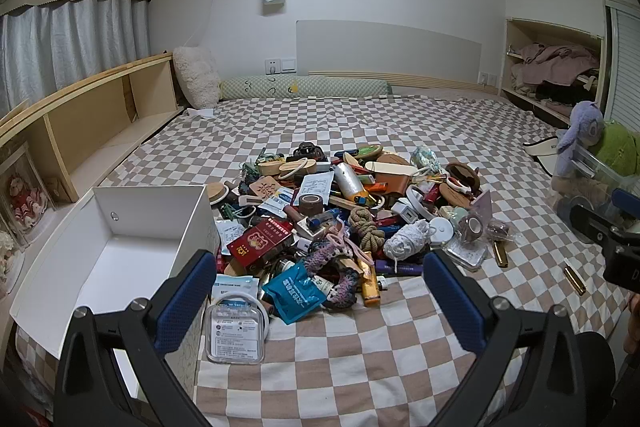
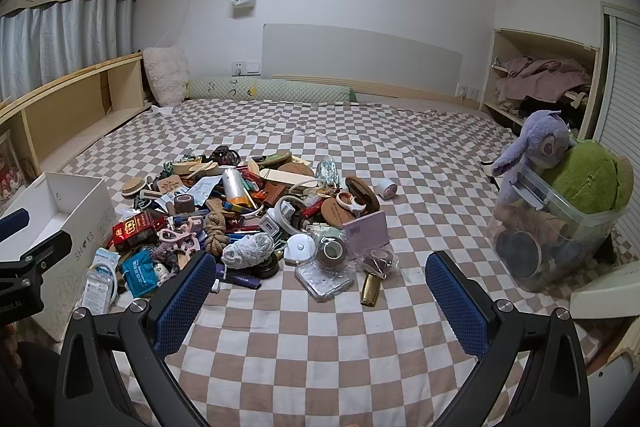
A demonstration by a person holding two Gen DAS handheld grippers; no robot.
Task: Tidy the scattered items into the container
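Both grippers, left [image 1: 318,297] and right [image 2: 316,297], hold their fingers [image 1: 188,301] spread wide, gripping nothing. Bare checked bed [image 2: 320,347] lies between the right fingers [image 2: 456,301]. The pile [image 1: 340,211] starts just past the left fingertips; the white box [image 1: 120,251] stands beside the left finger, touching the pile's edge.

Home bedroom: checkered bed [image 1: 360,123], bolster pillow [image 1: 304,87], curtains [image 1: 72,39], probably wardrobe shelf [image 1: 552,67].

right gripper [image 2: 316,291] fingers apart, nothing held | clutter pile [image 2: 240,215] | white box [image 2: 60,211] left
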